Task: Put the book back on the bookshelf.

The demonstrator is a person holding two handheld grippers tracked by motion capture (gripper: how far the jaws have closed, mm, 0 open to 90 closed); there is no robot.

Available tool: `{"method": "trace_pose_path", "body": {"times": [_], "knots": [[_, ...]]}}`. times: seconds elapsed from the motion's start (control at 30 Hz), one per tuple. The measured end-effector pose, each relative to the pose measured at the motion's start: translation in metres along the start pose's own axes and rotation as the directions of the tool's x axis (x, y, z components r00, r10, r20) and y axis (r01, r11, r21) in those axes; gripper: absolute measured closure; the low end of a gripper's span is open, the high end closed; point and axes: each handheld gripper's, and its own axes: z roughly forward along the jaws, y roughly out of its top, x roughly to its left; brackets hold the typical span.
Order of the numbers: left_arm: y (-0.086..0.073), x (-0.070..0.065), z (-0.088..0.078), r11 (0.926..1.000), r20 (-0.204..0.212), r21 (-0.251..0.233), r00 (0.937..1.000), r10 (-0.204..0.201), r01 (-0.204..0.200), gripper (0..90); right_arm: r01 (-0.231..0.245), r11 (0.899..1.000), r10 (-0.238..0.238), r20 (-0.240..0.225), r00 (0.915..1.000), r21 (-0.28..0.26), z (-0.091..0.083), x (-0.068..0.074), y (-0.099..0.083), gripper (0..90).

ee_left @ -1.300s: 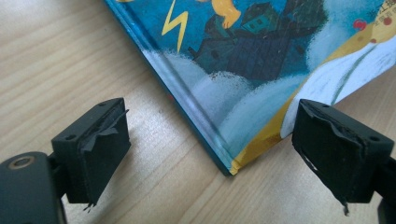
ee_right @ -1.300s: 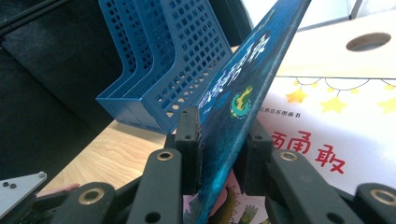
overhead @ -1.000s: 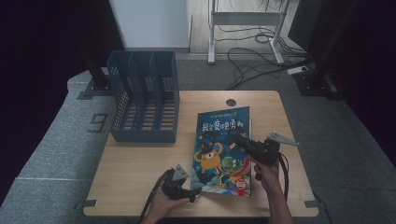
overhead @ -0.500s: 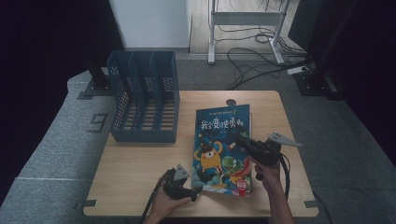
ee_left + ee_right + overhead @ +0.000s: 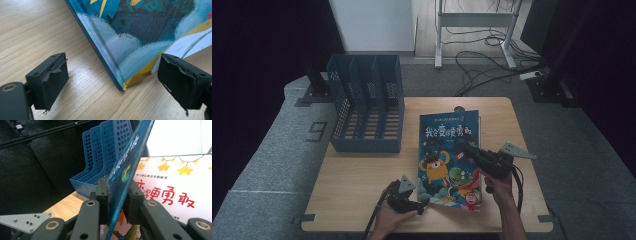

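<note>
A picture book (image 5: pixel 447 150) with a blue cartoon cover lies on the wooden table (image 5: pixel 362 175). My right gripper (image 5: pixel 469 149) comes in from the book's right side and is shut on the front cover (image 5: pixel 127 160). The cover's edge is lifted, and the white title page (image 5: pixel 175 182) shows beneath it. The pads (image 5: pixel 103 192) press on both faces of the cover. My left gripper (image 5: pixel 422 205) rests low at the book's near left corner (image 5: pixel 122 86). It is open, one pad (image 5: pixel 52 80) over bare wood and the other by the book's bottom edge, touching nothing.
A blue mesh file rack (image 5: pixel 367 110) with several slots stands at the table's back left, also seen in the right gripper view as the file rack (image 5: pixel 105 150). Bare wood lies between the rack and the book. Cables and a desk frame (image 5: pixel 477 20) sit on the floor beyond.
My right gripper has edged slightly left over the book with the cover's edge in it. The left gripper has stayed put.
</note>
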Motion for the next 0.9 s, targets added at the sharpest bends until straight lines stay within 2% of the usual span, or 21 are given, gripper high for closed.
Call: {"method": "trace_pose_path", "body": {"times": [0.17,0.23,0.27,0.3,0.37,0.43,0.53,0.57,0.6,0.67,0.7,0.87,0.9], "knots": [[0.001,0.0,0.001,1.0,-0.011,-0.008,0.9999,-0.003,0.003,9.6,0.036,0.999,-0.036,-0.013,0.9993,-0.016,-0.001,0.005,0.002,75.1],[0.001,0.002,-0.001,0.9997,-0.036,-0.022,0.9992,-0.014,0.013,10.0,0.059,0.998,-0.059,-0.029,0.9978,-0.019,-0.002,0.009,0.003,75.5],[0.001,0.002,-0.001,0.9997,-0.036,-0.022,0.9992,-0.014,0.013,10.3,0.059,0.998,-0.059,-0.029,0.9978,-0.019,-0.002,0.009,0.003,75.5],[0.001,0.006,-0.003,0.9989,-0.06,-0.04,0.9979,-0.026,0.023,11.1,0.074,0.997,-0.075,-0.042,0.9963,-0.024,-0.002,0.012,0.004,75.5],[0.001,0.007,-0.004,0.9986,-0.067,-0.045,0.9973,-0.03,0.027,12.2,0.079,0.997,-0.08,-0.046,0.9957,-0.026,-0.002,0.014,0.005,75.5],[0.001,0.008,-0.005,0.9988,-0.049,-0.037,0.9982,-0.035,0.033,15.1,0.092,0.996,-0.092,-0.033,0.9952,-0.021,-0.002,0.015,0.006,75.5],[0.001,0.007,-0.004,0.9998,-0.03,-0.012,0.9994,-0.015,0.015,15.0,0.098,0.995,-0.099,-0.025,0.9948,-0.019,-0.002,0.014,0.005,75.7],[0.001,0.005,-0.002,1.0,0.002,0.002,1.0,-0.002,0.002,14.7,0.099,0.995,-0.099,-0.023,0.9948,-0.018,-0.001,0.013,0.005,75.7],[0.001,0.005,-0.002,1.0,0.002,0.002,1.0,-0.002,0.002,14.6,0.099,0.995,-0.099,-0.023,0.9948,-0.018,-0.001,0.013,0.005,75.7],[0.001,0.0,0.0,0.9996,0.03,0.02,0.9994,0.018,-0.019,13.0,0.095,0.995,-0.096,-0.012,0.9954,-0.014,-0.001,0.012,0.005,75.8],[0.002,-0.003,0.001,0.9991,0.033,0.024,0.9989,0.034,-0.035,12.5,0.089,0.996,-0.089,-0.01,0.996,-0.015,-0.001,0.012,0.005,75.8],[0.002,-0.007,0.002,0.9983,0.037,0.033,0.9982,0.047,-0.048,11.2,0.075,0.997,-0.075,-0.013,0.9971,-0.017,-0.001,0.01,0.004,75.8],[0.002,-0.009,0.002,0.997,0.038,0.034,0.9969,0.068,-0.07,11.2,0.074,0.997,-0.074,-0.011,0.9972,-0.017,-0.001,0.009,0.004,75.8]]}}
